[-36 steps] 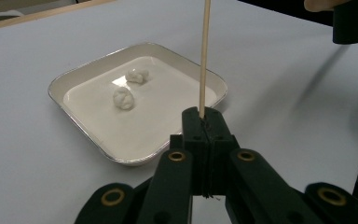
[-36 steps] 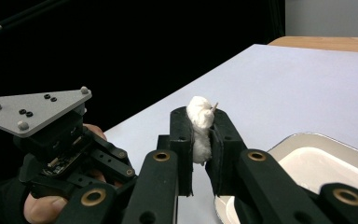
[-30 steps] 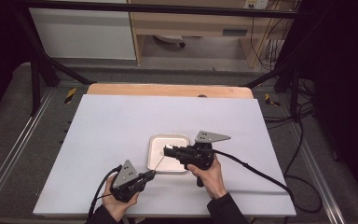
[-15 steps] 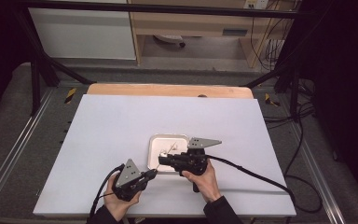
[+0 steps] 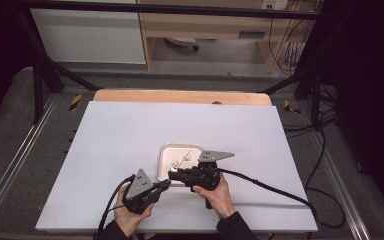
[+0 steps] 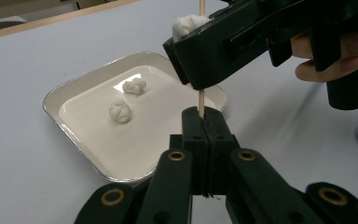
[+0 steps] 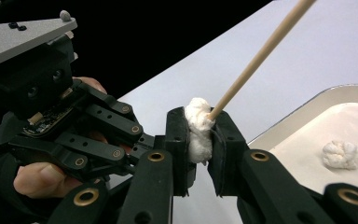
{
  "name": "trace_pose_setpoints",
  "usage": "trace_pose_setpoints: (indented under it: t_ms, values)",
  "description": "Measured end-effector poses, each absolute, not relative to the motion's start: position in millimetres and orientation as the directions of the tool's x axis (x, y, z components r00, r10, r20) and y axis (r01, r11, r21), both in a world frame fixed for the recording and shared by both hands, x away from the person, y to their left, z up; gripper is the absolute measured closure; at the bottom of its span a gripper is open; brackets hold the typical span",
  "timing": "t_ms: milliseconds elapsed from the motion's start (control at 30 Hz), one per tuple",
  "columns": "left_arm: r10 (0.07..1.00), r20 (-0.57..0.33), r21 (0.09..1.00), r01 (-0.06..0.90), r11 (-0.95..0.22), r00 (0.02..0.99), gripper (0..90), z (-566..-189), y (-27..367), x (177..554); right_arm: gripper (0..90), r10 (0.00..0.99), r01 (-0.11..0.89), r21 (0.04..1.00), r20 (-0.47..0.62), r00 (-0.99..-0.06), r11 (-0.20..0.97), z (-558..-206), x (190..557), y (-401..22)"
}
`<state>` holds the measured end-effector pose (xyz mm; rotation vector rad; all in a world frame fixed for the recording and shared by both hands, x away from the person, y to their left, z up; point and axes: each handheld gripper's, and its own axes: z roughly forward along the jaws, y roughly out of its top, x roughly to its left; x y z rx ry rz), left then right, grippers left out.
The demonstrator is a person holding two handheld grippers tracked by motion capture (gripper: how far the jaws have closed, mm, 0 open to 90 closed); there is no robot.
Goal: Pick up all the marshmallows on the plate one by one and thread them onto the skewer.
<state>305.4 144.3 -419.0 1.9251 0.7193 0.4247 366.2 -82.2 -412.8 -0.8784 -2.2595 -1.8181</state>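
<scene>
A: Left claw (image 6: 200, 122) fully closed on the base of the thin wooden skewer (image 6: 201, 95), holding it upright at the near edge of the white worktop (image 5: 130, 135). Hand hasn't shifted over the last second.

B: And the right?

A: Right claw (image 7: 200, 135) is pinched on the soft white marshmallow-like lump (image 7: 198, 133), which is impaled on the skewer. It has come down a bit since a second ago (compare the earlier high views), and its jaws have just been easing apart slightly, lump still between the pads.

B: So the threading is about done?

A: My read: the lump is being slid down the stick and the grip is starting to relax. Release looks close, not finished.

B: What's left?

A: Two more white lumps (image 6: 120, 112) sit in the shallow square white tray with a metal rim (image 6: 70, 88), just beyond the claws. Probably next onto the skewer.
</scene>
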Motion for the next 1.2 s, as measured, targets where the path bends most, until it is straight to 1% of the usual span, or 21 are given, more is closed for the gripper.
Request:
trace_pose_setpoints:
  t_ms: [167, 233, 300, 367, 500, 533, 567, 700, 800, 867, 900, 1033, 1200]
  values:
    - [0.648, -0.018, 0.897, 0.299, -0.326, 0.761, 88.9, -419.6, 143.7, 305.6, 78.2, 0.369, 0.506, 0.855, 0.436, -0.821, 0.116, -413.0, 366.3, -82.2]
    - [0.649, -0.018, 0.899, 0.297, -0.323, 0.760, 88.8, -418.6, 144.6, 305.3, 75.2, 0.371, 0.505, 0.856, 0.436, -0.820, 0.112, -410.8, 366.6, -83.4]
    - [0.656, -0.027, 0.897, 0.307, -0.317, 0.754, 88.8, -419.2, 147.6, 306.0, 64.0, 0.390, 0.502, 0.859, 0.429, -0.815, 0.103, -407.6, 366.4, -85.1]
    - [0.662, -0.043, 0.897, 0.320, -0.304, 0.748, 88.8, -419.9, 152.2, 307.5, 58.1, 0.409, 0.487, 0.866, 0.407, -0.817, 0.112, -403.2, 366.2, -88.8]
    - [0.666, -0.053, 0.895, 0.332, -0.298, 0.744, 88.8, -419.9, 158.2, 309.0, 41.9, 0.458, 0.446, 0.884, 0.340, -0.821, 0.143, -396.2, 366.8, -98.3]
    - [0.667, -0.053, 0.894, 0.333, -0.300, 0.743, 88.8, -420.3, 159.3, 309.4, 32.9, 0.489, 0.429, 0.887, 0.301, -0.819, 0.173, -395.5, 368.6, -102.4]
    - [0.668, -0.055, 0.893, 0.337, -0.300, 0.742, 88.8, -420.8, 160.4, 309.8, 32.9, 0.489, 0.429, 0.887, 0.301, -0.819, 0.173, -395.5, 368.6, -102.4]
    - [0.668, -0.058, 0.888, 0.344, -0.305, 0.742, 88.7, -421.8, 165.8, 310.7, 17.4, 0.548, 0.416, 0.883, 0.242, -0.801, 0.217, -398.4, 375.1, -112.1]
    - [0.674, -0.064, 0.885, 0.353, -0.302, 0.736, 88.7, -422.4, 171.0, 310.9, 10.0, 0.586, 0.428, 0.861, 0.203, -0.784, 0.275, -400.6, 381.6, -116.8]
    - [0.675, -0.058, 0.889, 0.346, -0.300, 0.735, 88.7, -422.6, 174.5, 312.2, 7.8, 0.607, 0.423, 0.852, 0.165, -0.777, 0.309, -402.0, 385.9, -117.8]
    - [0.680, -0.070, 0.885, 0.360, -0.296, 0.730, 88.7, -422.5, 176.2, 311.4, 7.0, 0.616, 0.423, 0.849, 0.155, -0.773, 0.317, -402.4, 388.0, -117.9]
    - [0.687, -0.076, 0.884, 0.367, -0.289, 0.722, 88.6, -422.5, 182.5, 312.0, 5.1, 0.632, 0.428, 0.850, 0.153, -0.759, 0.308, -404.3, 396.9, -117.1]
    - [0.695, -0.092, 0.883, 0.382, -0.275, 0.713, 88.6, -423.6, 188.7, 314.2, 5.7, 0.663, 0.441, 0.834, 0.128, -0.738, 0.331, -407.4, 411.6, -112.0]
